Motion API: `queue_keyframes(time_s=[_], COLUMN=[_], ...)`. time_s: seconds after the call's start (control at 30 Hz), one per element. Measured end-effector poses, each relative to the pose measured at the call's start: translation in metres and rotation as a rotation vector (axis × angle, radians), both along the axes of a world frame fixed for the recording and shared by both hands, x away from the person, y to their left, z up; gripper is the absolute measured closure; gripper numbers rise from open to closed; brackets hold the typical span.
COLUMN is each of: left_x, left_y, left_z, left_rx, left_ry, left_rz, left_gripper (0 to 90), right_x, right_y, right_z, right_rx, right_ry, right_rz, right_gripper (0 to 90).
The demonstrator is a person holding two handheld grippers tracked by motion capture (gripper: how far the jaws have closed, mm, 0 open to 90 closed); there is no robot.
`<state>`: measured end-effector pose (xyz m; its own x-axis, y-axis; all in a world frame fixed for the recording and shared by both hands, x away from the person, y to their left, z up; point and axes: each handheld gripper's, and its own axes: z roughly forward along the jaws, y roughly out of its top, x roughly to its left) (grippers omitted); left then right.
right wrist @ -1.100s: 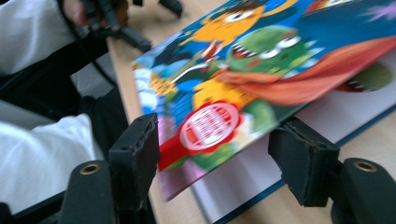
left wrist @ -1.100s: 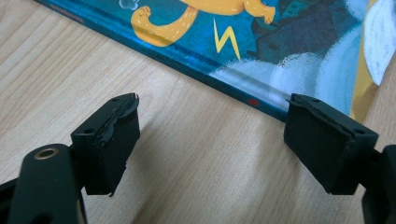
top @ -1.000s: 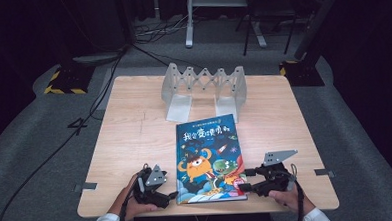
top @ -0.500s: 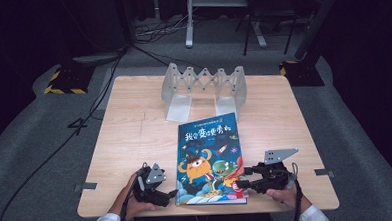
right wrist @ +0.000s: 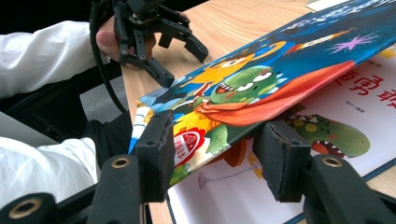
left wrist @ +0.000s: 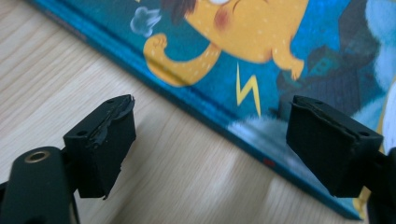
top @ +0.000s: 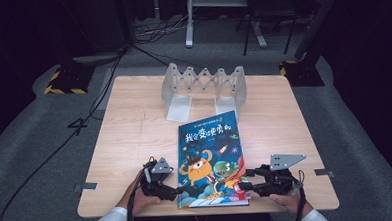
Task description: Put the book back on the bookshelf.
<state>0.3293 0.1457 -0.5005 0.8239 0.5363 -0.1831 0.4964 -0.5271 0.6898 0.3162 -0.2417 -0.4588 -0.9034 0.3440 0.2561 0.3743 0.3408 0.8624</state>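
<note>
A children's picture book [top: 208, 155] with a blue cover, an orange monster and a green dinosaur lies at the table's near middle. My left gripper [top: 173, 185] is open at the book's left edge, low on the wood; its jaws straddle the spine edge [left wrist: 210, 144] of the book [left wrist: 261, 56] without gripping. My right gripper [top: 243, 179] is at the near right corner. In the right gripper view its jaws [right wrist: 217, 154] stand apart with the raised front cover [right wrist: 261, 88] passing between them, above the title page [right wrist: 327, 135]. The left gripper [right wrist: 180, 60] shows across the book.
A grey zigzag folding rack [top: 204, 85] stands at the back of the wooden table [top: 130, 138]. The table's near edge runs just behind both hands. Cables and stand legs lie on the dark floor beyond.
My right gripper has slid left onto the book's right edge, and the front cover is now raised a little there. The left gripper has hardly moved.
</note>
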Motion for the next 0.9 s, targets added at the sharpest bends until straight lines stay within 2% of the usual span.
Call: queue_keyframes(time_s=[0.13,0.2,0.33,0.43,0.6,0.7,0.77,0.83,0.87,0.9], left_x=[0.009,0.014,0.022,0.029,0.043,0.048,0.05,0.051,0.053,0.054], left_y=[-0.005,-0.008,-0.015,-0.02,-0.023,-0.026,-0.026,-0.022,-0.018,-0.016], left_z=[0.0,-0.001,-0.001,-0.001,0.0,0.001,0.001,0.0,-0.001,-0.002], left_rx=[-0.048,-0.069,-0.065,-0.081,-0.12,-0.147,-0.161,-0.182,-0.206,-0.222], left_ry=[0.047,0.065,0.077,0.09,0.117,0.121,0.109,0.13,0.17,0.189], left_rz=[-0.004,-0.005,0.005,0.035,0.088,0.125,0.16,0.177,0.171,0.166], left_gripper=[13.9,10.5,3.8,0.3,0.3,0.3,0.0,0.0,0.0,0.3], right_x=[-0.002,-0.003,-0.004,-0.003,-0.001,-0.001,-0.002,-0.005,-0.007,-0.009], right_y=[-0.001,0.0,0.0,0.0,0.0,0.001,0.0,0.0,0.0,0.0], right_z=[0.001,0.002,0.003,0.002,0.003,0.005,0.005,0.005,0.004,0.004], right_rx=[0.001,0.002,0.007,0.012,0.017,0.015,0.016,0.015,0.012,0.012], right_ry=[-0.02,-0.033,-0.044,-0.043,-0.053,-0.072,-0.091,-0.11,-0.123,-0.142], right_rz=[0.002,0.005,0.008,0.012,0.012,0.001,-0.003,-0.003,-0.004,-0.002], right_gripper=[49.5,49.4,49.4,49.4,49.3,49.3,49.3,49.3,49.3,49.4])
